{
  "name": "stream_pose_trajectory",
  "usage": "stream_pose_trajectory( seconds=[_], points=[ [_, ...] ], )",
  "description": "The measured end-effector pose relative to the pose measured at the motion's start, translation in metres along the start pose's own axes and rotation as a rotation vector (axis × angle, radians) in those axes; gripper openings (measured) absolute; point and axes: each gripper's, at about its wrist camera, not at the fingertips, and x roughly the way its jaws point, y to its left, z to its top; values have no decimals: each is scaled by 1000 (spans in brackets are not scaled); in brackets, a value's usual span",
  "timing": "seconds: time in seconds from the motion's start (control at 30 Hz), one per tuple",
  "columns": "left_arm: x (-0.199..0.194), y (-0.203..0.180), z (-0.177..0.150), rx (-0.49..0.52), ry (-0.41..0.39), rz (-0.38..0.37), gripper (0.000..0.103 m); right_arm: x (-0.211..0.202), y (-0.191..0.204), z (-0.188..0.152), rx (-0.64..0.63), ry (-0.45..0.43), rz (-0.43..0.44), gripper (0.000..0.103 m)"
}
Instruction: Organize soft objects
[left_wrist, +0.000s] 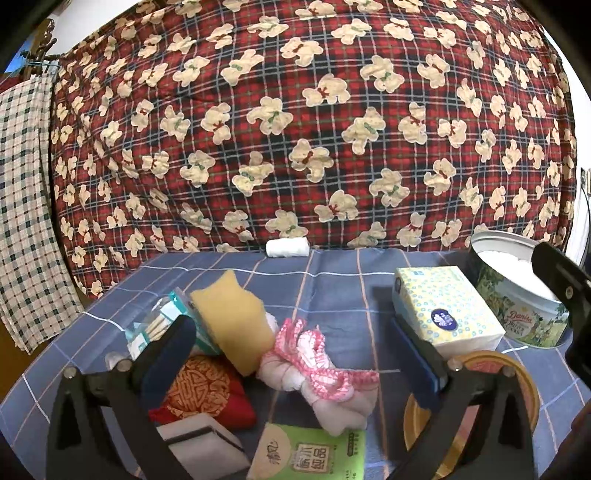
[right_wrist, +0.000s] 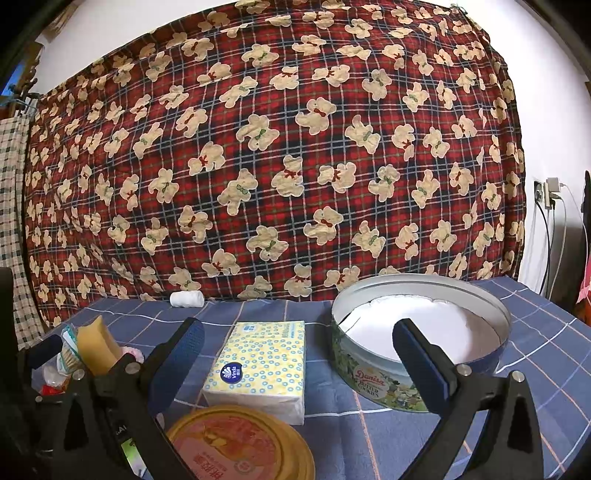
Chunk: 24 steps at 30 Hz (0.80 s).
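My left gripper is open and empty above a pile of soft things on the blue checked tablecloth: a yellow sponge, a pink-and-white cloth, a red embroidered pouch, a white sponge block and a green tissue pack. A yellow-dotted tissue pack lies between my right gripper's open jaws; the right gripper is empty. An open round cookie tin with a white lining stands to the right. A small white roll lies at the table's back edge.
A round yellow lid lies in front of the tissue pack. A pack of cotton swabs sits behind the sponge. A red plaid bear-print blanket hangs behind the table. A wall socket with cables is at the right.
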Motion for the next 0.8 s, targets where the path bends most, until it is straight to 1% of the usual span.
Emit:
stream_pose_trajectory(
  seconds=[0.13, 0.23, 0.33, 0.43, 0.53, 0.6, 0.67, 0.7, 0.73, 0.8],
  points=[
    [-5, 7, -3, -11, 7, 15, 103, 0, 1, 0, -7, -3, 18, 103],
    [-9, 13, -6, -31, 27, 12, 103, -3, 9, 1, -25, -13, 35, 103],
    [-22, 19, -9, -16, 33, 22, 103, -6, 11, 1, -31, -22, 81, 103],
    [-40, 38, -15, 18, 27, 39, 103, -7, 14, -1, -33, -11, 147, 103],
    [-53, 70, -25, 26, 48, 84, 103, -5, 26, -4, -59, 31, 234, 102],
    [-55, 88, -30, 10, 78, 132, 103, -5, 39, -7, -84, 72, 335, 102],
    [-54, 104, -36, 0, 116, 141, 103, -5, 56, -12, -135, 117, 421, 101],
    [-53, 112, -40, -9, 138, 137, 103, -5, 67, -16, -176, 142, 461, 98],
    [-53, 117, -43, -14, 150, 128, 103, -6, 79, -20, -227, 173, 499, 89],
    [-51, 123, -47, -23, 159, 108, 103, -7, 101, -33, -312, 226, 562, 83]
  ],
)
